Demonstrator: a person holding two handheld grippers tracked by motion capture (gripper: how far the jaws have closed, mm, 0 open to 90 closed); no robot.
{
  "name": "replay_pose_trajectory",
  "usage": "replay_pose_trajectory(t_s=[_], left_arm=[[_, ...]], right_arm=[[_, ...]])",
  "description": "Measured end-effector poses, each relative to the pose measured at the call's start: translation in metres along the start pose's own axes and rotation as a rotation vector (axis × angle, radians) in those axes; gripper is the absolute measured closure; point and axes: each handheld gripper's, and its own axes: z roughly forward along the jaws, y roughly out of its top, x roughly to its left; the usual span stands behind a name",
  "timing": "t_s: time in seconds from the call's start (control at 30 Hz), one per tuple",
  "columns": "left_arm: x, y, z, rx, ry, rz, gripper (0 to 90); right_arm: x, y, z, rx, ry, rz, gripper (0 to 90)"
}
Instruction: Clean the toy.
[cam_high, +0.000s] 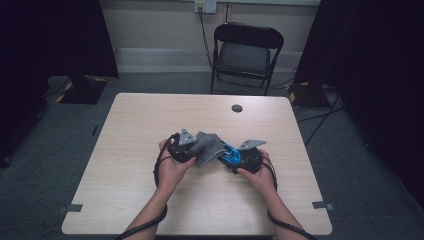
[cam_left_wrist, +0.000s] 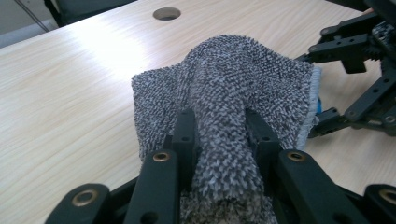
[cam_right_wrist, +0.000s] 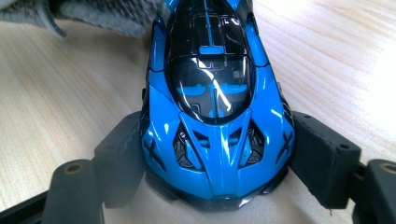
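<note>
Left tool (cam_left_wrist: 219, 135) is clamped down tight on a bunched-up fold of the grey towel (cam_left_wrist: 233, 84), so that one's narrow with cloth pinched between the jaws. Right tool (cam_right_wrist: 215, 154) is squeezing the blue toy car (cam_right_wrist: 215, 107) from both sides, with the black pads pressed against its flanks, so it's holding fairly wide because the car body is chunky.

Quick count of what's on my desk (cam_high: 150, 115): one towel, one car, two tools, and that's it for stuff I'm handling. One round cable hole (cam_high: 237, 108) sits near the far edge, and one black folding chair (cam_high: 246, 52) stands behind the desk.

Hands: from the high view both my forearms come up from the bottom edge and angle inward, so the tools point toward each other around the middle of the desk. My left hand (cam_high: 172, 167) wraps its tool from the side, and my right hand (cam_high: 257, 172) does the same on the other side, both low near the wood.

The towel hangs from my left tool and drapes out ahead of it, with its far edge reaching over to the car. In the right gripper view the cloth lies just past the end of the car that faces away from the camera, touching or nearly touching it; I can't tell which. The car sits right between the right tool's jaws, lengthwise.
</note>
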Motion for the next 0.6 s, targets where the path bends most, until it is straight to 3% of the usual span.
replay_pose_trajectory(t_s=[0.33,0.6], left_arm=[[-0.020,0.013,0.017,0.002,-0.012,0.053,70.0],[-0.031,0.018,0.034,0.024,-0.025,0.066,70.0]], right_arm=[[0.000,0.000,0.000,0.000,0.000,0.000,24.9],[0.000,0.000,0.000,0.000,0.000,0.000,24.9]])
